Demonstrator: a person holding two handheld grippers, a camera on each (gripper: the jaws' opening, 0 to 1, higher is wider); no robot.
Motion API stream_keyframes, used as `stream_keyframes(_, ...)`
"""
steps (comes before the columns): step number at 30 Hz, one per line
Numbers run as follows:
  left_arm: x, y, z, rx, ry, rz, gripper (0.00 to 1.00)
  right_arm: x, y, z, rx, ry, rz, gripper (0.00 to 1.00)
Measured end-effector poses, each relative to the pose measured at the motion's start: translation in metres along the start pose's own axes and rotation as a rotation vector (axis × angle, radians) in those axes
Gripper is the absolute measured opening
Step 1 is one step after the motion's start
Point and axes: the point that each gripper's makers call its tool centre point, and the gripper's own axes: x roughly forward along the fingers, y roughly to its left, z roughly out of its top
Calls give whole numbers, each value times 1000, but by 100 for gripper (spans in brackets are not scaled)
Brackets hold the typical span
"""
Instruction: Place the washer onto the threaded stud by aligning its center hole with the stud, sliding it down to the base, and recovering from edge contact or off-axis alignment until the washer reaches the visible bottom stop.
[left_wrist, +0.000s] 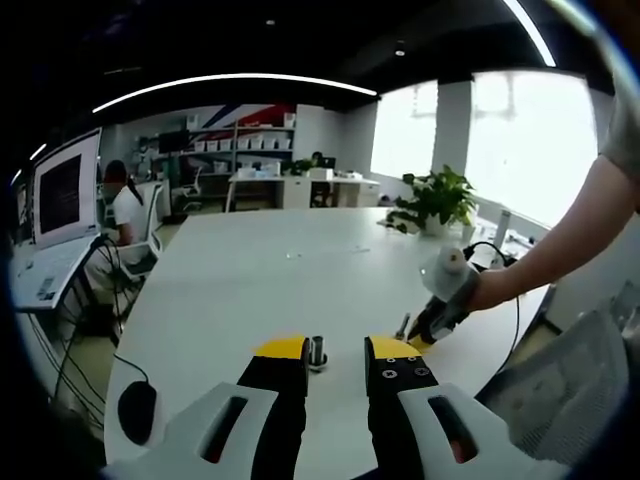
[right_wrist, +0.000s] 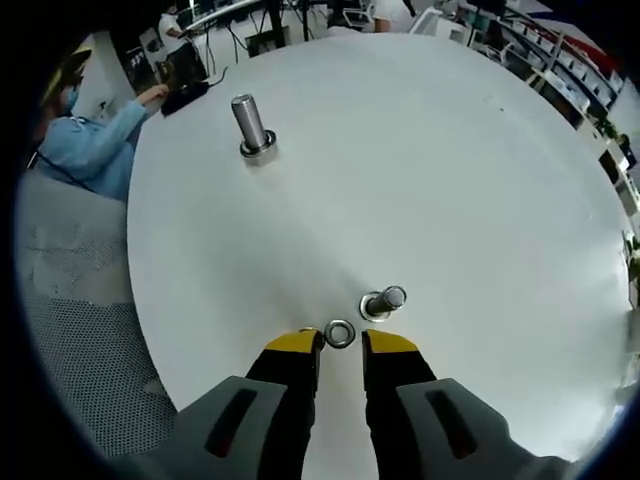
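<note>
Right gripper view: right gripper (right_wrist: 340, 343) is sitting near the table's (right_wrist: 450, 150) near edge, jaws spread a little, washer (right_wrist: 340, 334) lying flat on the top between the tips, contact unclear. Short threaded stud (right_wrist: 385, 301) is standing just beyond it, apart. Taller stud (right_wrist: 250, 125) w/ a washer at its base is standing toward the far-left edge; wide bare top btwn them.

Left gripper view: left gripper (left_wrist: 336, 350) is hovering w/ jaws spread, a stud (left_wrist: 316, 353) btwn the tips. A hand (left_wrist: 470, 290) w/ the other gripper is working close by on the right. Mouse (left_wrist: 137, 410) is lying at the left edge, plant (left_wrist: 437, 197) at the far-right edge.

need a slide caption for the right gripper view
Right gripper open over a washer lying on the white table beside a stud.
</note>
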Motion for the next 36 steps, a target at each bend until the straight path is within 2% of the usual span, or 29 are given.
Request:
stream_keyframes(7, 1, 0, -1, -1, 3, -2, 20, 2, -3, 1, 16, -1, -10, 19)
stream_keyframes(21, 1, -1, -2, -1, 9, -6, 20, 3, -2, 1, 68, -5, 19, 16)
stream_keyframes(27, 1, 0, -1, -3, 5, -5, 20, 3, -1, 2, 46, 10, 20, 15)
stream_keyframes(28, 1, 0, -2, -5, 5, -5, 20, 3, -2, -1, 29, 25, 4, 11)
stream_keyframes(29, 1, 0, -1, -5, 6, -5, 20, 2, -6, -6, -94, 64, -10, 4)
stream_keyframes(30, 1, 0, -1, -6, 7, -5, 20, 4, -3, 0, -61, 20, -11, 3)
stream_keyframes(32, 1, 0, -1, -8, 6, -6, 20, 1, -2, -3, -10, 14, 1, 3)
stream_keyframes(36, 0, 0, -1, -10, 3, -3, 20, 3, -5, -2, 15, 10, 12, 4)
